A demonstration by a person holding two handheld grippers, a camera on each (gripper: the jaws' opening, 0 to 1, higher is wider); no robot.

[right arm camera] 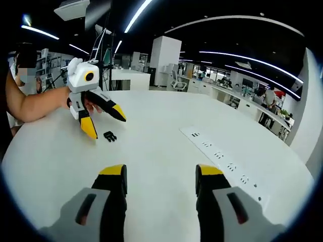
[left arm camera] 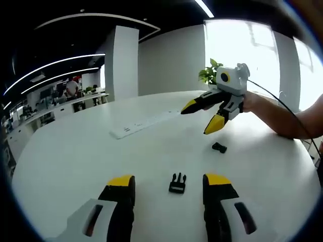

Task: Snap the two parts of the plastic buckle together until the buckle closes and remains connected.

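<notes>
Nothing of the joining is done yet, as far as I can judge: the two halves of the black plastic buckle lie apart on the white round table (left arm camera: 75,151), and I hold neither.

My left hand-held gripper (left arm camera: 169,184) has its yellow-tipped jaws spread wide and empty. The pronged black plastic buckle half (left arm camera: 177,183) lies on the table right between those jaw tips, prongs pointing away from me. I think it is lined up for a grasp, though the jaws have not closed on it.

My right hand-held gripper (left arm camera: 208,117) shows further ahead and to the right in the left gripper view, hovering above the table with its jaws parted and empty. The small black plastic socket half (left arm camera: 219,147) lies on the table just below and beside its tips, untouched.

In the right gripper view, the left hand-held gripper (right arm camera: 104,124) hangs just above the pronged half (right arm camera: 109,135).

A long white power strip (left arm camera: 146,123) lies beyond both halves, well clear.

Left to do: grasp each half, align prongs to socket, press until they click.
</notes>
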